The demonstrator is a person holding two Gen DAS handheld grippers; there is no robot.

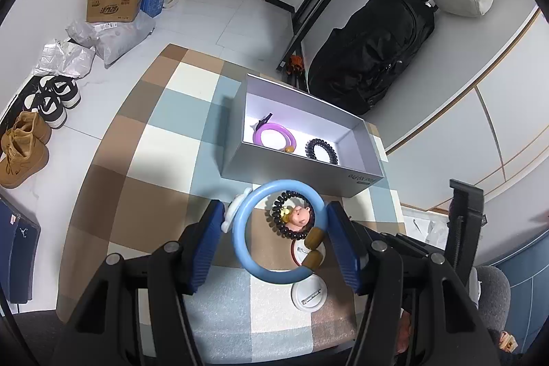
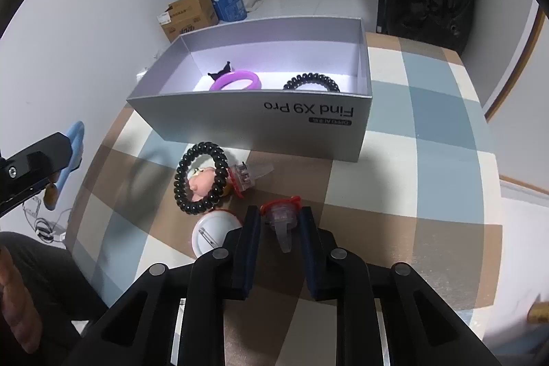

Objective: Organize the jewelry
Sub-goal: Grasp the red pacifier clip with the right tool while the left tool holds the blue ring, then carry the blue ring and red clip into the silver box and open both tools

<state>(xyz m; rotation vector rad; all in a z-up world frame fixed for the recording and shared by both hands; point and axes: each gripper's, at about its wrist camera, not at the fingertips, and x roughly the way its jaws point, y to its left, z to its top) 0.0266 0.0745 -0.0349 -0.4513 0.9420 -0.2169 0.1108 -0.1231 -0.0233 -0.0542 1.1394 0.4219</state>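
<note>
Below, my left gripper pinches a blue ring between its pads, holding it upright above the table; two amber beads sit on the ring's right side and a white charm on its left. My right gripper is pressed onto a clear clip with a red band, whose tail points back toward the camera. No earlier view is on hand to show the jaws' travel. Ahead of both stands an open grey box. Inside it lie a purple ring on the left and a black coil tie on the right, apart from each other. On the checked cloth in front of the box lie a second black coil, resting over a small doll head, a second clear clip just beside it, and a white badge lying pin side up, near my right gripper's left pad. In the right view's lower left corner, part of a hand shows.
</note>
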